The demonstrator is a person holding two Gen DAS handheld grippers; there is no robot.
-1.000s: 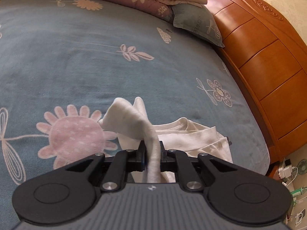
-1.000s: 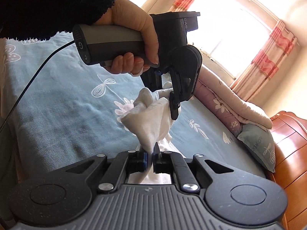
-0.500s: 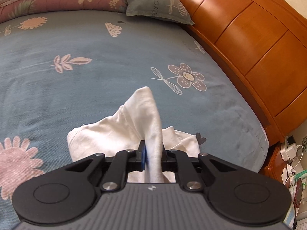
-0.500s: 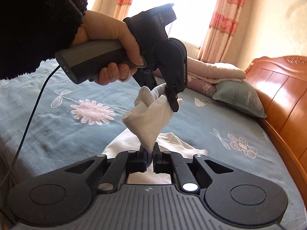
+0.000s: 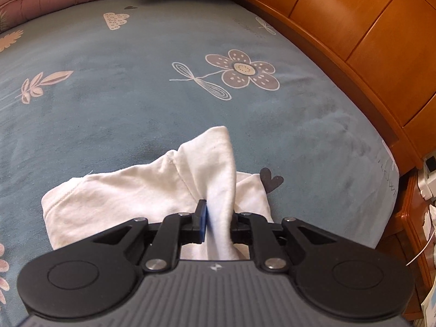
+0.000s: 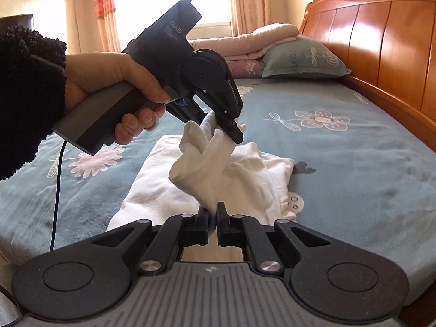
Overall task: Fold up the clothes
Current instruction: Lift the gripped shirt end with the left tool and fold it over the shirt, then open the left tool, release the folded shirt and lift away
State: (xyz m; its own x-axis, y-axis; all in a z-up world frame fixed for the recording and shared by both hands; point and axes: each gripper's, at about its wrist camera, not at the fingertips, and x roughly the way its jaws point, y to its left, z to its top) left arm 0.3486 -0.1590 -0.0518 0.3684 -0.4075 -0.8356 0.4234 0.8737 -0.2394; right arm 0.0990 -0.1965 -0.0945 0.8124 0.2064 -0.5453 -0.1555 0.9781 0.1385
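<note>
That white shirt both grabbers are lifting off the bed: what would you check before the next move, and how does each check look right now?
1. Left gripper clamped on the white shirt: ok, a fold of cloth is pinched between its pads.
2. Right gripper clamped on the shirt: ok, a bunched corner rises from its shut pads.
3. Both hold the same raised edge: ok, cloth runs between them in the right wrist view.
4. Rest of the shirt lying on the blue bedspread: ok, though rumpled.
5. Room on the bed to lay the fold down: ok, bare bedspread ahead.
6. Shirt's edges lined up underneath: cannot tell, hidden by the raised cloth.
</note>
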